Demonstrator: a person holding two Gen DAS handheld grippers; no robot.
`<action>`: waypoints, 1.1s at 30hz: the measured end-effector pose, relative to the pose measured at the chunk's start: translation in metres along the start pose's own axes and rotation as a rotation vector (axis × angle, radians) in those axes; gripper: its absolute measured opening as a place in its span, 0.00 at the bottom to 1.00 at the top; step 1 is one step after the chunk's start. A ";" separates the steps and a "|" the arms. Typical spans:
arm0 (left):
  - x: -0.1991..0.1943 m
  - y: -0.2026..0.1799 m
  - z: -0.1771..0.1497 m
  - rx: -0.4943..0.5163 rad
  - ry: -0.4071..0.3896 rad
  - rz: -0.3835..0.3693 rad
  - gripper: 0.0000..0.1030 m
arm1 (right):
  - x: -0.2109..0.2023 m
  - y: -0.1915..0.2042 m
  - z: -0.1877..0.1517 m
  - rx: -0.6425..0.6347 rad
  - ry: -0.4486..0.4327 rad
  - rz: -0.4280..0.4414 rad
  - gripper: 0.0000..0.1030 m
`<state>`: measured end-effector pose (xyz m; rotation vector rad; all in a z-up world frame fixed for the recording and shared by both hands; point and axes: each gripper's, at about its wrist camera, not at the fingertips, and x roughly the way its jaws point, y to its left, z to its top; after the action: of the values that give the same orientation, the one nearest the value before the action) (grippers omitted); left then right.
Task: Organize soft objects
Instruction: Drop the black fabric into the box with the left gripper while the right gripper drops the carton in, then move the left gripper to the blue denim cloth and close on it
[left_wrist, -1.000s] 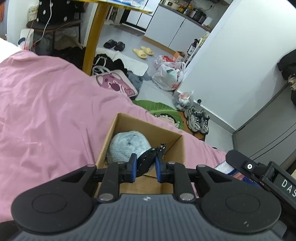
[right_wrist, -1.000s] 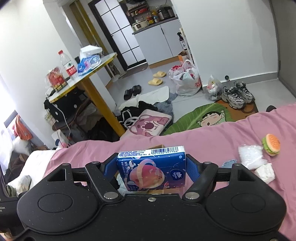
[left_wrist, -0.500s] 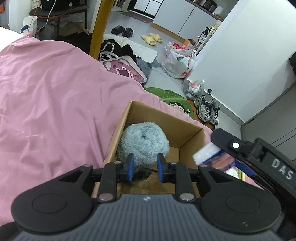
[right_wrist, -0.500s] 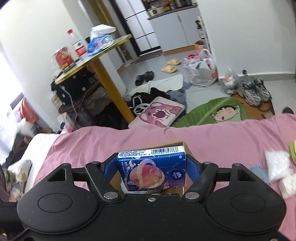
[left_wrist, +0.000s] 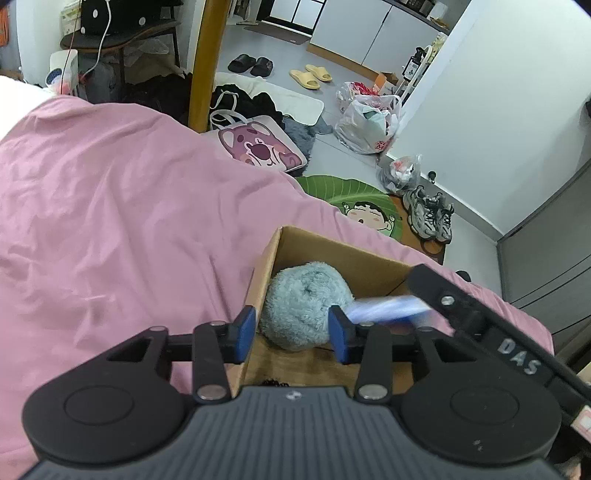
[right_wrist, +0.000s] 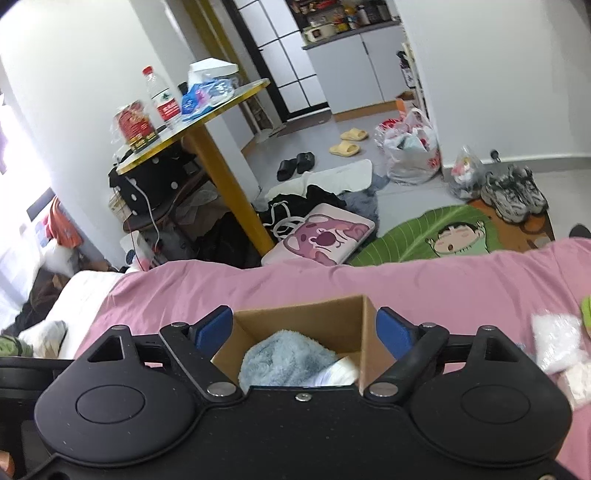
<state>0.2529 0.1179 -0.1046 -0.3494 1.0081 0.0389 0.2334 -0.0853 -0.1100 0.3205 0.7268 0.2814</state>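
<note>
A cardboard box (left_wrist: 332, 254) sits on the pink bedspread (left_wrist: 110, 221). In it lie a fluffy light-blue plush ball (left_wrist: 303, 302) and a small black item (left_wrist: 275, 382) near its front. A blue tissue pack (left_wrist: 388, 308), blurred, is in the box beside the ball. My left gripper (left_wrist: 291, 330) is open and empty over the box's near left wall. My right gripper (right_wrist: 304, 330) is open and empty above the box (right_wrist: 317, 317), with the ball (right_wrist: 284, 360) and the pack's pale edge (right_wrist: 341, 373) below it.
Right of the box on the bed lie white soft packets (right_wrist: 556, 341) and a green-edged toy (right_wrist: 585, 312). Beyond the bed edge are a yellow table leg (left_wrist: 203, 62), bags, shoes and a green leaf mat (right_wrist: 424, 232) on the floor.
My right gripper moved over the box and opened; the tissue pack left its jaws and dropped into the box. My left gripper let go of the black item and opened wider.
</note>
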 end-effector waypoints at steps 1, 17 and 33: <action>-0.001 -0.001 0.001 0.003 0.002 0.013 0.54 | -0.002 -0.001 0.000 0.002 0.008 -0.002 0.82; -0.034 -0.025 -0.002 0.112 0.012 0.078 0.90 | -0.055 -0.025 -0.003 -0.035 0.090 -0.003 0.89; -0.054 -0.052 -0.018 0.159 0.005 0.056 0.96 | -0.091 -0.060 0.008 -0.086 0.077 -0.011 1.00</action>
<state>0.2190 0.0698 -0.0547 -0.1756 1.0190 0.0084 0.1821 -0.1744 -0.0719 0.2245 0.7895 0.3146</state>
